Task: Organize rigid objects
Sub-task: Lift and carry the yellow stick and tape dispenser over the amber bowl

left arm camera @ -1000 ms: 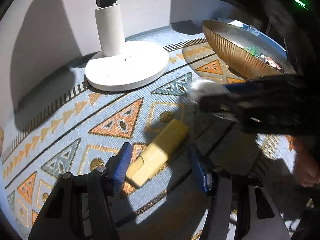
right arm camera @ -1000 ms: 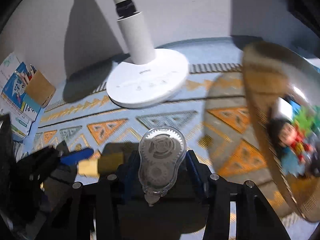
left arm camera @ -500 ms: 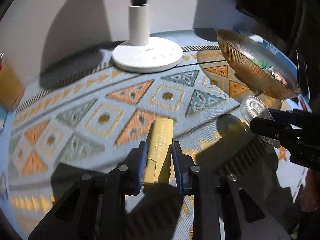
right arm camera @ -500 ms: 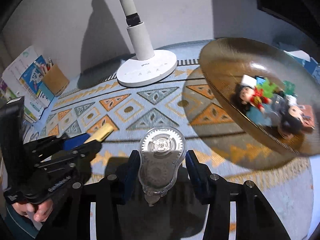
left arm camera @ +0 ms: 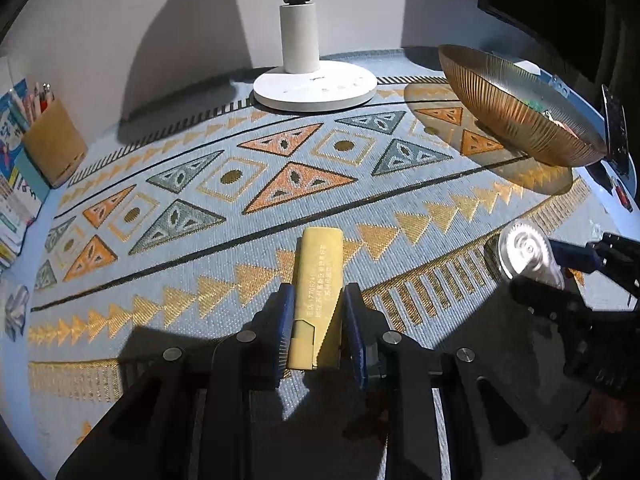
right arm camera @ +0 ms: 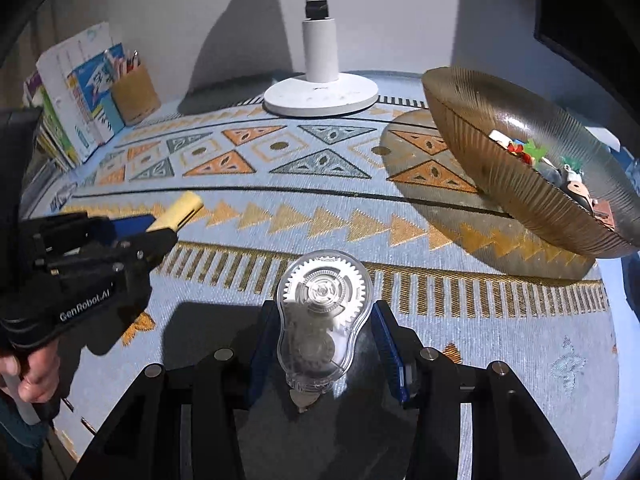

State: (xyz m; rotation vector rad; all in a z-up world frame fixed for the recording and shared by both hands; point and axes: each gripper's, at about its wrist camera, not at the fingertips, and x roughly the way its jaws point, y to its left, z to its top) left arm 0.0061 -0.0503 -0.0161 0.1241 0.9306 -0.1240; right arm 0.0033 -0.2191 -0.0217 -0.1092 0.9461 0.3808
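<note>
L claw (left arm camera: 316, 330) clamps yellow box (left arm camera: 318, 284); R claw (right arm camera: 324, 340) grips clear tape dispenser (right arm camera: 322, 316) btwn pads.

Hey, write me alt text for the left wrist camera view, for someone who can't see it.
The left gripper is shut on a yellow utility knife held above a blue patterned mat. At right, the right gripper holds a clear correction tape dispenser. Behind stand a white lamp base and a ribbed amber bowl.
</note>
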